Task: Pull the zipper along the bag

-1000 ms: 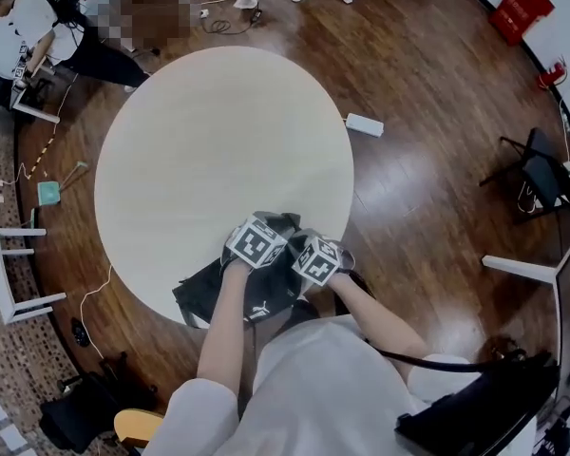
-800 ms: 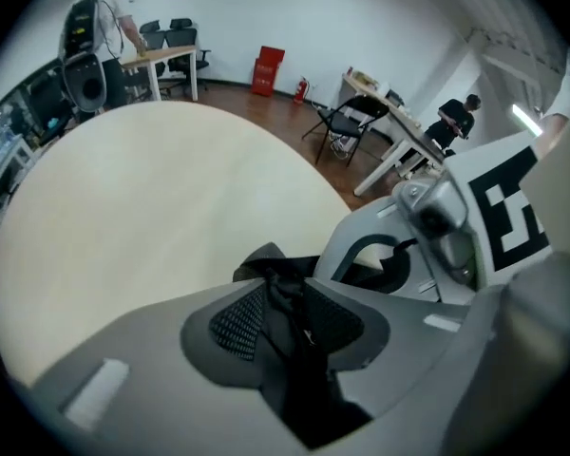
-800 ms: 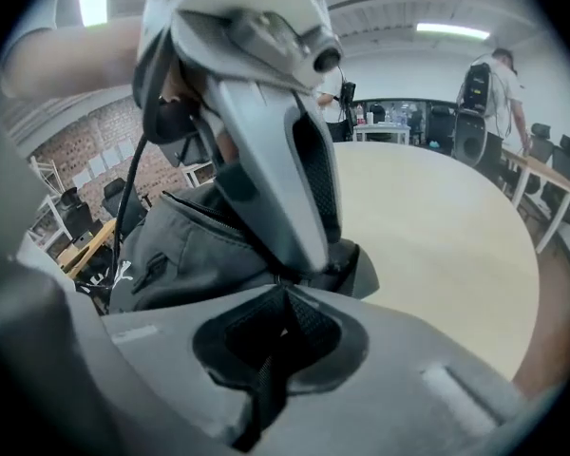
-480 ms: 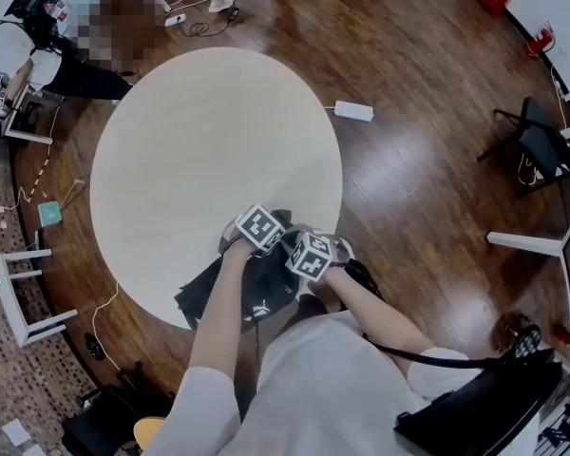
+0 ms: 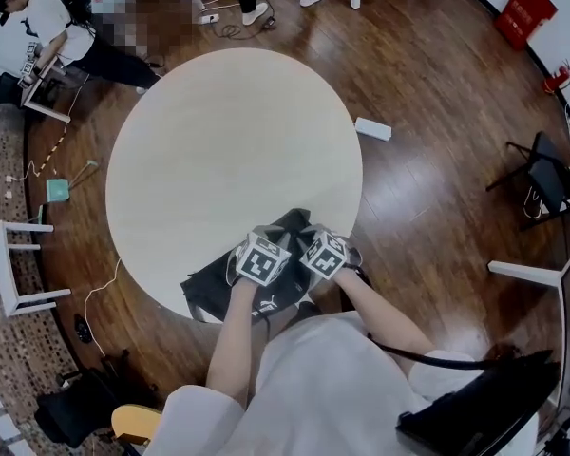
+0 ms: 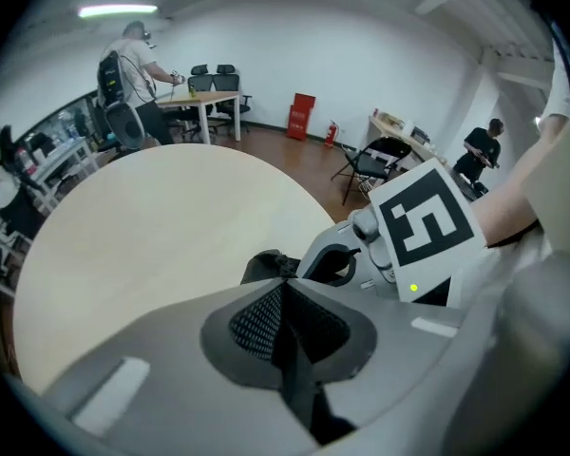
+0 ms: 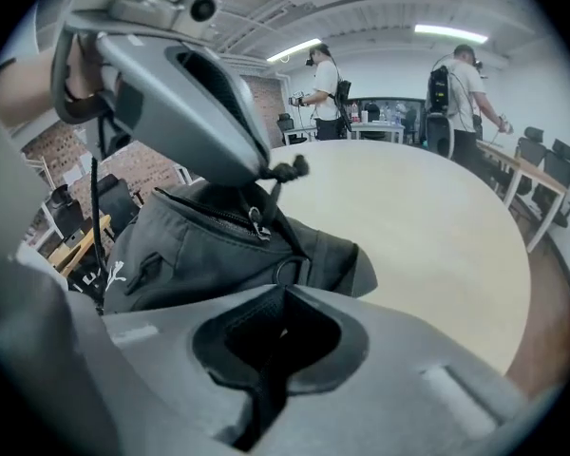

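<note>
Bag (image 5: 214, 291) sits at the near edge of the worktop (image 5: 218, 141), directly under both tools. Left tool (image 6: 283, 288) is clamped shut on the zipper cord (image 7: 287, 171); right tool (image 7: 277, 297) is closed too, apparently pinching bag fabric. Zipper (image 7: 209, 207) runs leftward in the right gripper view, so I'd pull along that line.

Even overhead light is flooding the round pale beige table (image 5: 218, 131). White ceiling strip lights (image 7: 451, 32) above the table are blowing out in both gripper views. Glossy dark wooden floor (image 5: 427, 169) right of the table is throwing soft glare. Black fabric bag (image 5: 209, 288) at the table's near edge is losing detail. Fisheye is bending the table's rim and gripper-view corners are darkening. The right gripper (image 7: 283, 293) is blurring close to the lens.
</note>
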A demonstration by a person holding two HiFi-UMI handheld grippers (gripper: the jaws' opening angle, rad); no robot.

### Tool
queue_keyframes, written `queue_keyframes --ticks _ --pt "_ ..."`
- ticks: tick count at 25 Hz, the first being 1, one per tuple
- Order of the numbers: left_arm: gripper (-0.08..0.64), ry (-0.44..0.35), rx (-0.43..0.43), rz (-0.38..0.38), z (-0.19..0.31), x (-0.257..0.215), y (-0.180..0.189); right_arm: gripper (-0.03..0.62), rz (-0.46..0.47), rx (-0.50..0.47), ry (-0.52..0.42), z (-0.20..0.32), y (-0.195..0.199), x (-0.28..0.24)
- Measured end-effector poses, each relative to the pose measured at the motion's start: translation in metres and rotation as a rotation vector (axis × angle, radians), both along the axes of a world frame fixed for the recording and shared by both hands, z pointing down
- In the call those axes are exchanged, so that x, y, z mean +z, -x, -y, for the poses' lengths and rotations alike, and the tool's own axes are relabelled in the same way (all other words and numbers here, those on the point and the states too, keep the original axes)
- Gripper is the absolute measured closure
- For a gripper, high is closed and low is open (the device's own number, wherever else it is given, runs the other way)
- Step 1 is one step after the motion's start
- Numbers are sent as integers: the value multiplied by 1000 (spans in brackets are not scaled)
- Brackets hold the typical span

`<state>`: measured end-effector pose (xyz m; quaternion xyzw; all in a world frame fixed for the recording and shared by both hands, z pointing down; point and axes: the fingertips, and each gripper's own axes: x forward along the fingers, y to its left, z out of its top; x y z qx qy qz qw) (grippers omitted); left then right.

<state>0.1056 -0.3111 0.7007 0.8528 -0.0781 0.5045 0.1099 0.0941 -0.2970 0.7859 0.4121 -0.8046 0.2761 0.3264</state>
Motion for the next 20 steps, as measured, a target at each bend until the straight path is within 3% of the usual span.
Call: queue_keyframes --ticks 5,13,20 --pt "537 22 -181 -77 -8 -14 29 604 0 28 40 1 -6 1" --pt "537 0 -335 -191 -23 -25 64 604 -57 57 82 8 -5 7" --pt "537 64 -492 -277 -34 -36 104 604 -101 91 116 8 -18 9"
